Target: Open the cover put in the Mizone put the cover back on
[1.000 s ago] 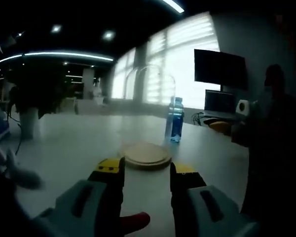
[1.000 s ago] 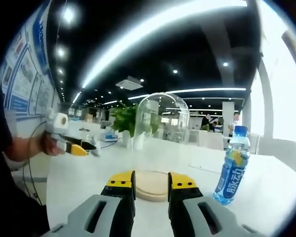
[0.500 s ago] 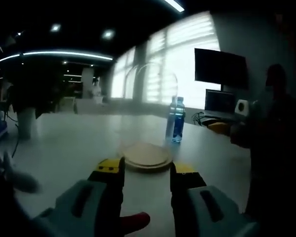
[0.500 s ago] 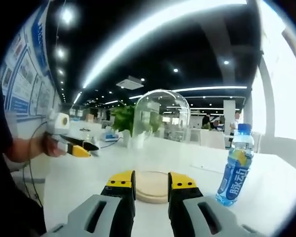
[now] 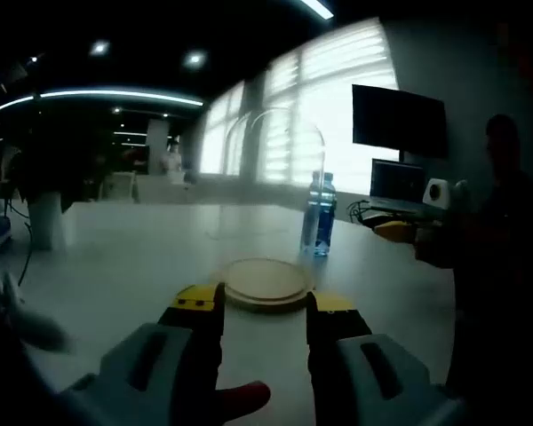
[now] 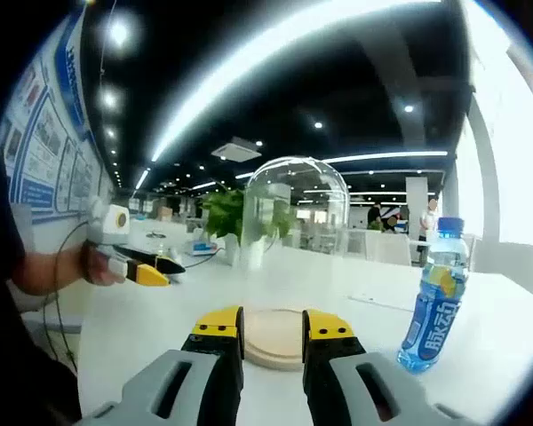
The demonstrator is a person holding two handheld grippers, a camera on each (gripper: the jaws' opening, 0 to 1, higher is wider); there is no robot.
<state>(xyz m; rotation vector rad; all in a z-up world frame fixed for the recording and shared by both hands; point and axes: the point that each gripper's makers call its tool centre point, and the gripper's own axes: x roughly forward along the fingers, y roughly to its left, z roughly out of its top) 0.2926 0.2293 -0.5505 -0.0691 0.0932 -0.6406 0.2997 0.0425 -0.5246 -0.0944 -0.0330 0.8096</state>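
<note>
1. So we have the glass cover, a clear dome, sitting on its round wooden base on the white table, with the Mizone bottle standing upright on the table beside the base, apart from it.
2. Our right gripper points straight at the base with its jaws a little apart and nothing between them; in the left gripper view our left gripper also has its jaws parted and empty, facing the same base from another side.
3. From the left gripper view the bottle stands past the base, and the dome is faint against the bright window.
4. We judge the step in hand to be lifting the cover, which is not yet off.
5. To do it well, we should take the dome by a firm grip, raise it straight up so its rim clears the base without dragging, and keep it level.
6. We should set it down well clear of the bottle, since glass is slippery and the bottle tips easily.
</note>
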